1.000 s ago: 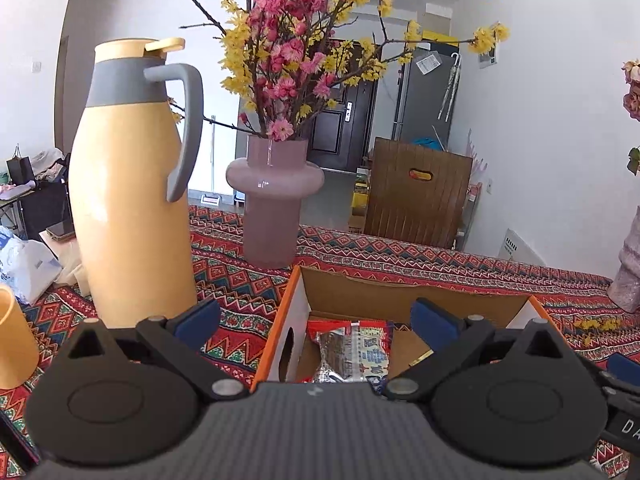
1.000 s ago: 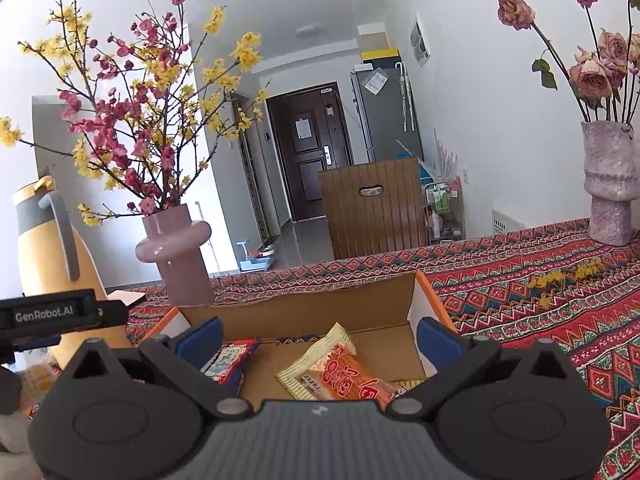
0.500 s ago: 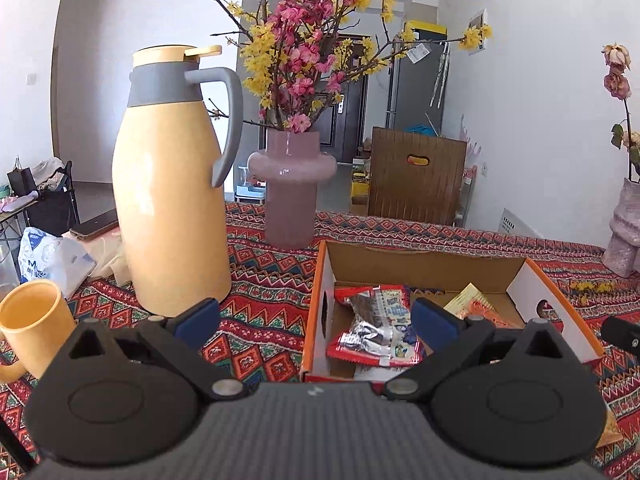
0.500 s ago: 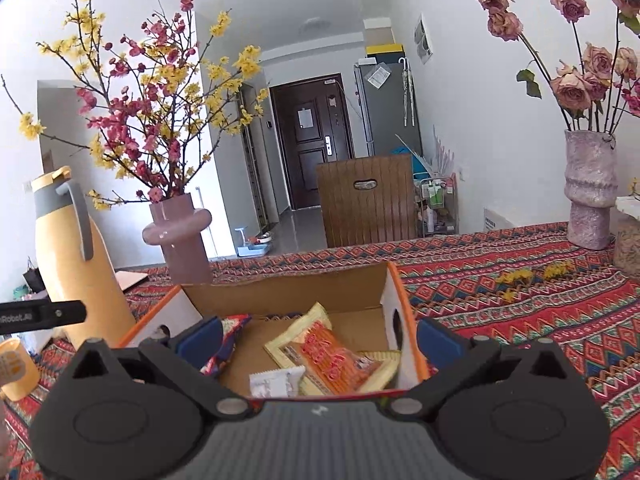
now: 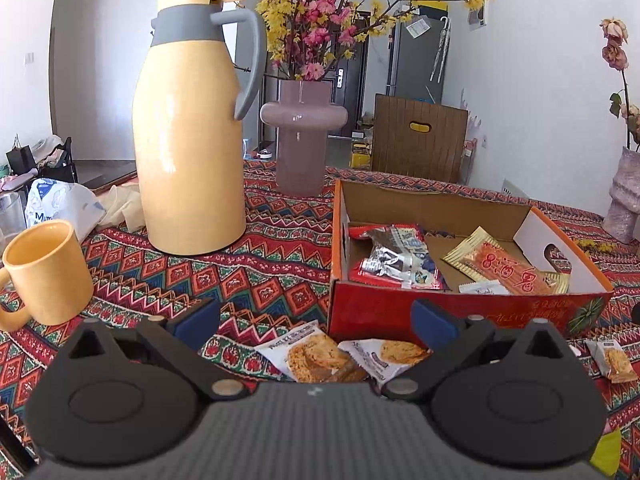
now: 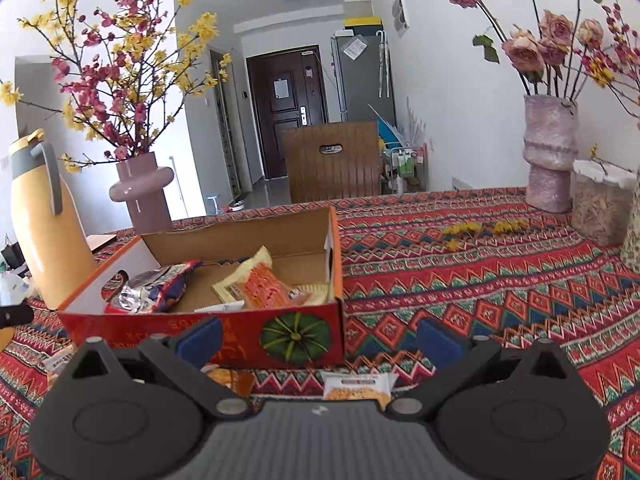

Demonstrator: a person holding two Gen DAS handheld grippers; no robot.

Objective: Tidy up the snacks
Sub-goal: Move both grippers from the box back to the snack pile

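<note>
An open red cardboard box (image 5: 448,312) (image 6: 240,332) sits on the patterned tablecloth. It holds a red-and-silver snack pack (image 5: 394,258) (image 6: 154,286), an orange snack pack (image 5: 506,266) (image 6: 266,284) and a small white sachet (image 5: 482,288). Two cookie packets (image 5: 310,354) (image 5: 394,354) lie on the cloth in front of the box, between my left gripper's fingers. Another cookie packet (image 5: 612,360) lies to the right. My left gripper (image 5: 316,318) is open and empty. My right gripper (image 6: 318,338) is open and empty, above a cookie packet (image 6: 356,388).
A tall yellow thermos (image 5: 188,136) (image 6: 44,216) and a yellow mug (image 5: 46,272) stand left of the box. A mauve vase of blossoms (image 5: 302,140) (image 6: 142,192) stands behind it. A second vase (image 6: 550,156) and a clear container (image 6: 598,204) stand far right.
Both grippers have pulled back from over the box, toward the near side of the table. The box front and the loose cookie packets have come into view.
</note>
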